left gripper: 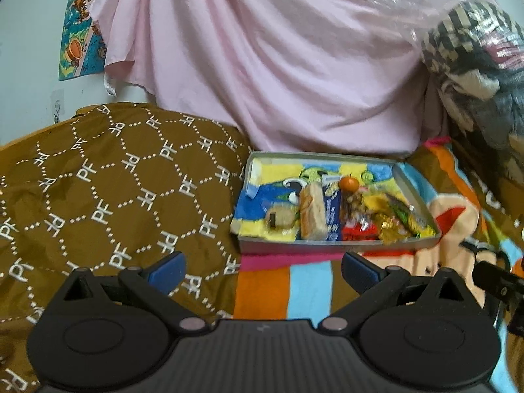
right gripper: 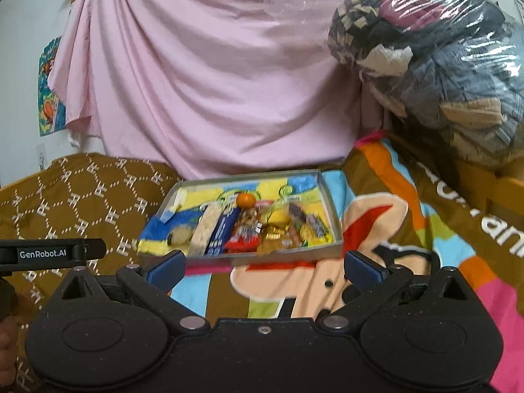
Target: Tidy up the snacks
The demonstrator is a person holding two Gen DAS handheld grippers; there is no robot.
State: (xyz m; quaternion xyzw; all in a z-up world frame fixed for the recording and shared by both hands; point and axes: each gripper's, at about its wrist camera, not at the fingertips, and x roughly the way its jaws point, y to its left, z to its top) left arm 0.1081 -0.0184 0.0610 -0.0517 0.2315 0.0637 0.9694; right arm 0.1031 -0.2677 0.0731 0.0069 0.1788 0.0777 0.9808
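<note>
Left wrist: left gripper (left gripper: pixel 263 270) open, short of tray (left gripper: pixel 334 245) near edge.

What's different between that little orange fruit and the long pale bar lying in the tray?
The orange fruit is round and bright orange; the pale bar is long, boxy and beige. The fruit sits toward the tray's far side, while the bar stretches down to the near wall. The fruit looks unwrapped; the bar seems wrapped, though blur hides detail. Both lie in the grey tray, untouched.
</note>
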